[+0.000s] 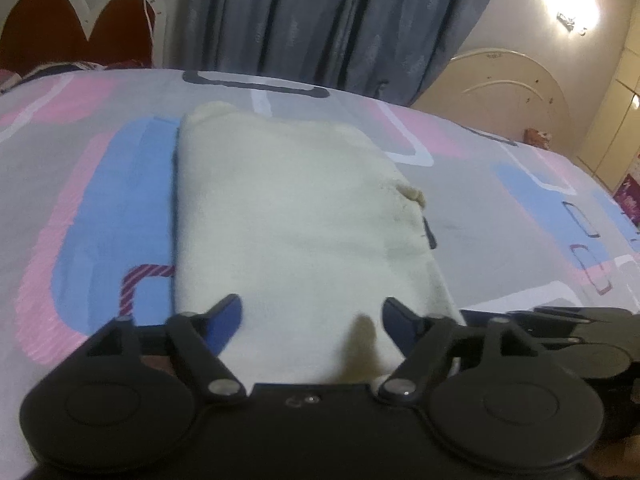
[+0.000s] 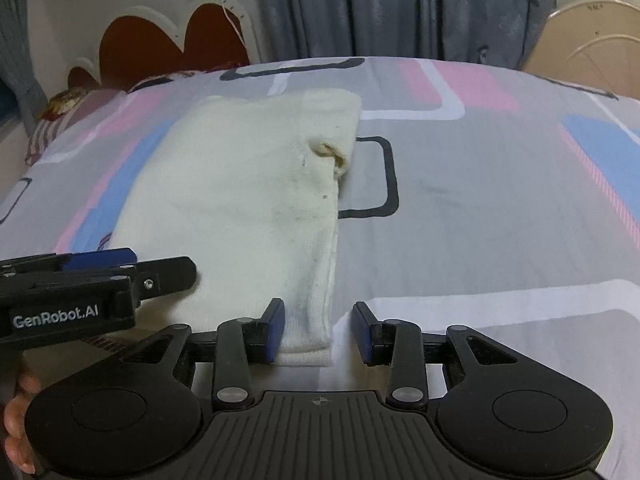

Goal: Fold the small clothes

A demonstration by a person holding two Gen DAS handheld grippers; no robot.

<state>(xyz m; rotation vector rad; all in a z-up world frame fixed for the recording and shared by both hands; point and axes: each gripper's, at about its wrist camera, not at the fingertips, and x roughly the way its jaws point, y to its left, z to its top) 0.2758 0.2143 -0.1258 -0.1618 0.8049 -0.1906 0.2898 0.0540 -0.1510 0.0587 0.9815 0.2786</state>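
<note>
Closest to you, your right gripper (image 2: 318, 330) shows ribbed black plastic on its body, two round black discs and blue pads on its fingers. Its jaws stand partly apart over the near right corner of the folded cloth (image 2: 248, 200); the left pad sits against the cloth's edge, the right pad is clear of it over the bedsheet (image 2: 480, 208), so nothing is pinched. Your left gripper (image 1: 312, 316) is of the same matte black make, with blue pads. Its jaws are spread wide above the cloth's near edge, and they grip nothing.

In the right wrist view, your left gripper (image 2: 132, 270) comes in from the left edge, and its side carries white lettering that reads "GenRobot.AI". Your hand (image 2: 18, 424) shows just below it.

Beyond the grippers, the cloth is cream-white, soft and fuzzy like a knit, folded into a long rectangle that lies flat on the bed. A small rolled opening with a yellowish rim (image 2: 330, 152) sits on its right edge, with a few dark specks near it. The bedsheet is smooth grey cotton printed with rounded rectangles in pink, blue, white and black outline.

Farther back stands a headboard (image 2: 168, 46) with dark red scalloped panels framed in white, then pleated grey-blue curtains (image 2: 400, 4). At far right is a cream curved board (image 1: 500, 84), and a bright wall lamp (image 1: 570, 0).
</note>
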